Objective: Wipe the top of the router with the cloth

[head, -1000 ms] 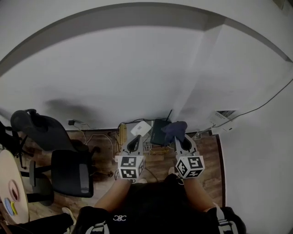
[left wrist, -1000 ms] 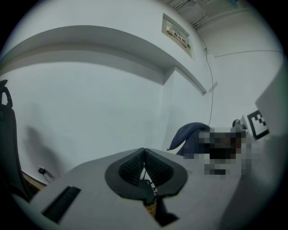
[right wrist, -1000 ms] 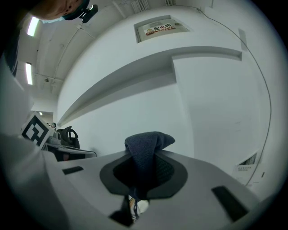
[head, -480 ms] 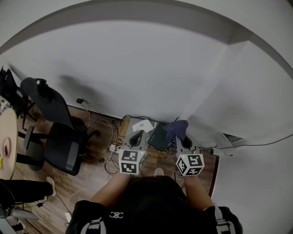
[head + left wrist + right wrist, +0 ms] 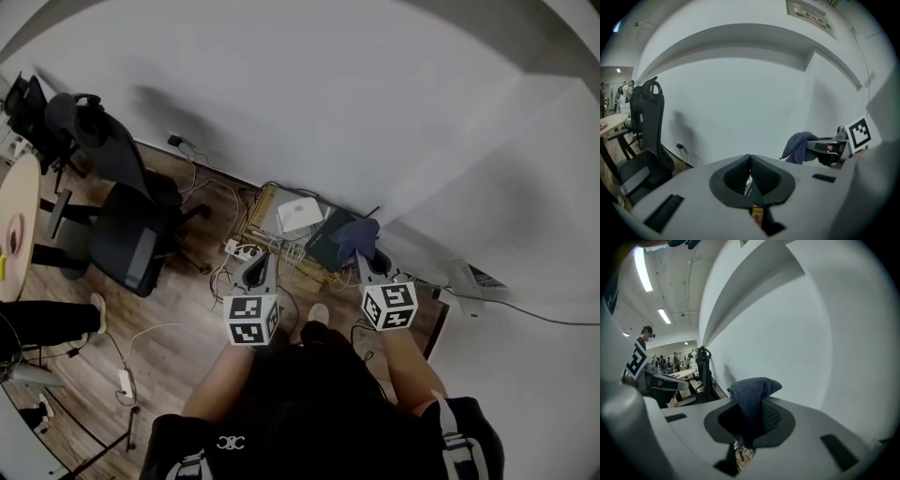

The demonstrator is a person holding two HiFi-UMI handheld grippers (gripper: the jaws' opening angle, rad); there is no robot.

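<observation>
Left gripper (image 5: 260, 268) moved, right gripper (image 5: 361, 256) pinching cloth (image 5: 356, 234)

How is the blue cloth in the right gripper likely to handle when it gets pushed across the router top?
Probably floppy: the cloth folds over above the right gripper that pinches it. Likely light, since one pinch holds it up. It may bunch rather than slide flat on the dark router.

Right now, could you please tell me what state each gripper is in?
Left gripper: closed, holding nothing.
Right gripper: closed on the cloth.
</observation>
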